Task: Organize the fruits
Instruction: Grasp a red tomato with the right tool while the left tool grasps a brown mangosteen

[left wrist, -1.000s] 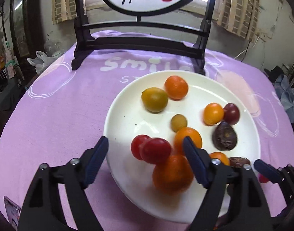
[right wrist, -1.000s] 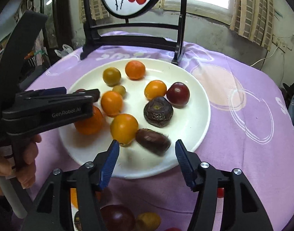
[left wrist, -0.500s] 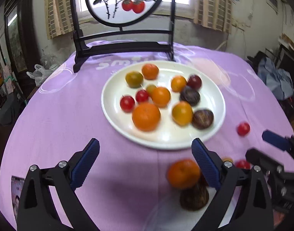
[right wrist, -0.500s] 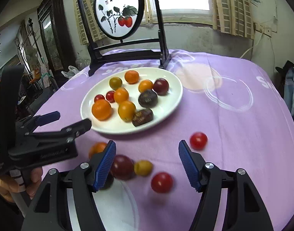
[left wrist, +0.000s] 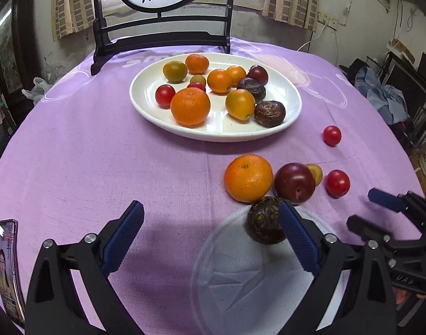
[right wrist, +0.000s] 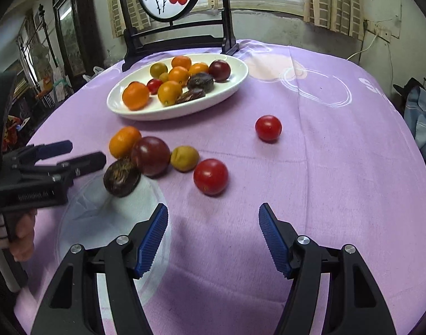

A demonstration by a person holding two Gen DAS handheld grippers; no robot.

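Note:
A white plate (left wrist: 146, 106) (right wrist: 235, 83) holds several fruits: oranges, red tomatoes, dark plums and brown wrinkled fruits. On the purple cloth in front of it lie an orange (left wrist: 248, 178) (right wrist: 123, 141), a dark plum (left wrist: 294, 182) (right wrist: 151, 155), a brown wrinkled fruit (left wrist: 264, 223) (right wrist: 121, 177), a small yellow fruit (left wrist: 315, 173) (right wrist: 184, 158) and two red tomatoes (left wrist: 337, 183) (right wrist: 211, 176), (left wrist: 332, 135) (right wrist: 268, 127). My left gripper (left wrist: 210, 240) (right wrist: 73, 153) is open and empty, near the brown fruit. My right gripper (right wrist: 213, 237) (left wrist: 366, 209) is open and empty.
A black wooden stand (left wrist: 160, 42) (right wrist: 182, 44) with a round painted screen stands behind the plate. A phone (left wrist: 6, 268) lies at the left table edge. A pale round print (left wrist: 255, 273) marks the cloth near me. The table edge curves close on the right.
Both grippers have pulled back from over the plate toward me. The loose fruits on the cloth have come into view in front of them.

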